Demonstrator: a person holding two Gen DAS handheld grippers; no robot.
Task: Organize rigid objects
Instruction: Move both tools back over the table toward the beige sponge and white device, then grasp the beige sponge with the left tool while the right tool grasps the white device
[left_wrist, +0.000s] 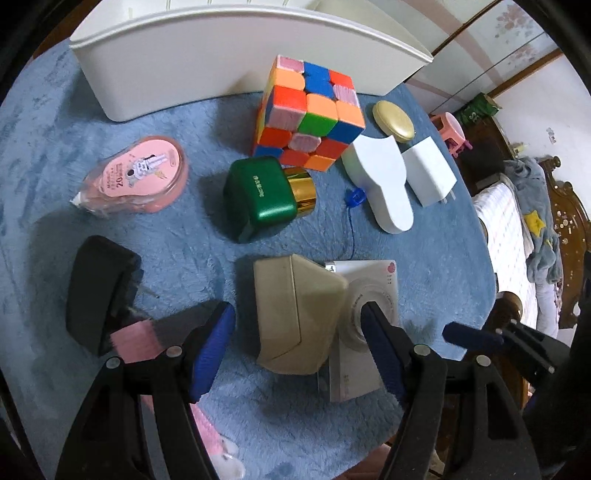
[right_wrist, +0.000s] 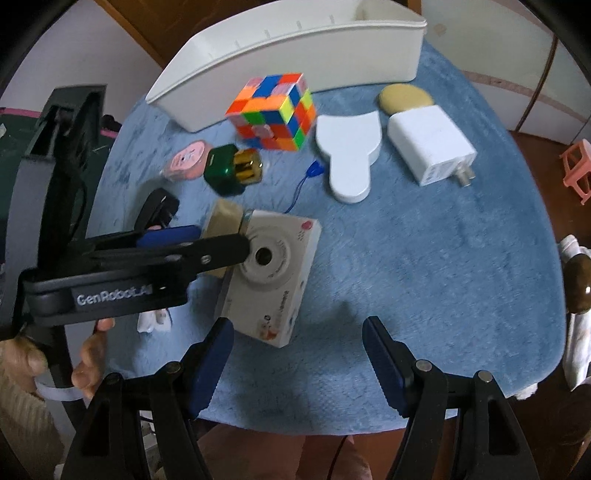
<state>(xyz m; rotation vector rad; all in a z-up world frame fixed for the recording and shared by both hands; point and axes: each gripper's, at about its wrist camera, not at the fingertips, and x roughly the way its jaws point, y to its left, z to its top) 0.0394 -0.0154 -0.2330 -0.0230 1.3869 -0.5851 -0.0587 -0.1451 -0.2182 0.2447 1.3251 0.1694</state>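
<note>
Little of the sorting looks done: the white bin (right_wrist: 288, 51) stands at the far side of the blue surface (right_wrist: 424, 266), and every item we can see lies outside it; its inside is hidden from us.

Our left gripper (left_wrist: 297, 345) has its jaws apart on either side of a beige block (left_wrist: 297, 314), not yet closed on it, with the right fingertip over the lens of the white toy camera (right_wrist: 273, 277), which lies touching the block. Our right gripper (right_wrist: 297, 363) hovers near the camera's near edge, jaws apart and holding nothing.

Left to put away, by our reckoning: the Rubik's cube (left_wrist: 310, 114) just before the bin, the green bottle with gold cap (left_wrist: 264, 197), the pink correction tape (left_wrist: 142, 177), the black plug (left_wrist: 98, 291), the white paddle-shaped piece (left_wrist: 382, 181), the white charger (right_wrist: 430, 149) and the gold oval (left_wrist: 393, 120).

The camera crowds the block on its right, and the cube stands between the block and the bin.
</note>
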